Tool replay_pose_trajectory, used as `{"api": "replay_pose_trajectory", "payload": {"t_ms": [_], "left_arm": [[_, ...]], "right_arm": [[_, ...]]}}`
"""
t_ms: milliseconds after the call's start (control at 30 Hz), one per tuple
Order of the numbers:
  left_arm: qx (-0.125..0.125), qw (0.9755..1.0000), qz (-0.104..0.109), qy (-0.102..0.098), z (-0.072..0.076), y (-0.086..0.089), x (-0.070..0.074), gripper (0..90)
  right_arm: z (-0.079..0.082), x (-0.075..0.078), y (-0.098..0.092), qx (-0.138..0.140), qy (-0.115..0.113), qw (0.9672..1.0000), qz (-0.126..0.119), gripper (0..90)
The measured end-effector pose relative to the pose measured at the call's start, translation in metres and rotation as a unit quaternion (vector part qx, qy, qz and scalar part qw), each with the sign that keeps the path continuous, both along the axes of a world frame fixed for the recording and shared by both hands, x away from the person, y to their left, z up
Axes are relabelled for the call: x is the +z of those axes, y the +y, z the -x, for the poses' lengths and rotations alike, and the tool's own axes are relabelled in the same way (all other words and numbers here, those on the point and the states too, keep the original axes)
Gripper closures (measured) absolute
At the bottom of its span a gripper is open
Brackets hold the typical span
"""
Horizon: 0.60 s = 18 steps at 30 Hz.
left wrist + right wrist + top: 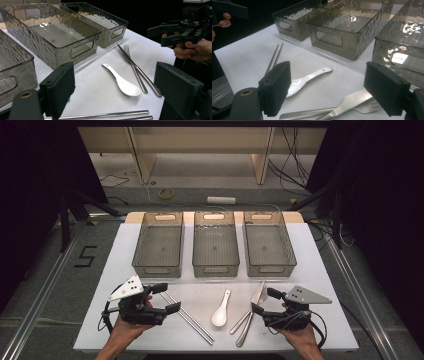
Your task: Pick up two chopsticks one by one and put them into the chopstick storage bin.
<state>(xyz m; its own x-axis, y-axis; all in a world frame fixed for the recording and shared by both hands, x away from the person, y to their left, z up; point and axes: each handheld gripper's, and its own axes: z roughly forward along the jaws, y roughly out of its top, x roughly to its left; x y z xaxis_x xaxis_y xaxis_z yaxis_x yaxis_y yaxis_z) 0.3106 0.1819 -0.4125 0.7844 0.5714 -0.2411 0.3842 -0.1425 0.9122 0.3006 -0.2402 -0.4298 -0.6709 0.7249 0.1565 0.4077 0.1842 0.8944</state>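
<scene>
We hold both sets of jaws wide apart with nothing clamped in either. Between the jaws of the left gripper (166, 298) we look out at bare white table (100, 97), with the white spoon (122, 81) lying just beyond them and the metal chopsticks (100, 115) crossing right beneath (one end runs under the left gripper in the high view). Past the spoon lie the knife (138, 71) and fork (135, 70), side by side and touching. The right gripper (263, 301) hovers just above that knife (342, 107) and fork (364, 108), which lie between and below its jaws, the spoon beside its left jaw. Farther out stand three smoky clear bins (215, 245) in a row.
</scene>
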Motion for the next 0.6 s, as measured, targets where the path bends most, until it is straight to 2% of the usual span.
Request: {"api": "replay_pose_trajectory", "payload": {"t_ms": [200,300,400,467,500,567,600], "left_arm": [[-0.012,0.9997,-0.023,0.001,-0.001,-0.005,0.000,17.0],[-0.022,0.9988,-0.044,0.004,-0.002,-0.009,0.002,17.0],[-0.032,0.9969,-0.072,0.008,-0.005,-0.013,0.006,17.0],[-0.043,0.9944,-0.097,0.006,-0.007,-0.017,0.009,17.6],[-0.051,0.9920,-0.115,0.006,-0.009,-0.020,0.010,18.0],[-0.069,0.9839,-0.165,0.004,-0.011,-0.028,0.011,19.4],[-0.069,0.9839,-0.165,0.004,-0.011,-0.028,0.011,20.6]], "right_arm": [[0.000,0.000,0.000,-0.003,0.002,1.0000,0.001,21.7],[-0.001,0.000,-0.001,-0.005,0.003,1.0000,0.002,21.5],[-0.001,0.000,-0.001,-0.005,0.004,1.0000,0.006,21.4],[-0.002,0.000,0.000,-0.004,0.005,1.0000,0.007,21.4],[-0.002,-0.001,0.000,-0.003,0.006,0.9999,0.008,21.2],[-0.002,-0.001,0.000,-0.002,0.009,0.9999,0.013,20.9],[-0.002,-0.001,0.000,-0.002,0.009,0.9999,0.014,20.9]]}}
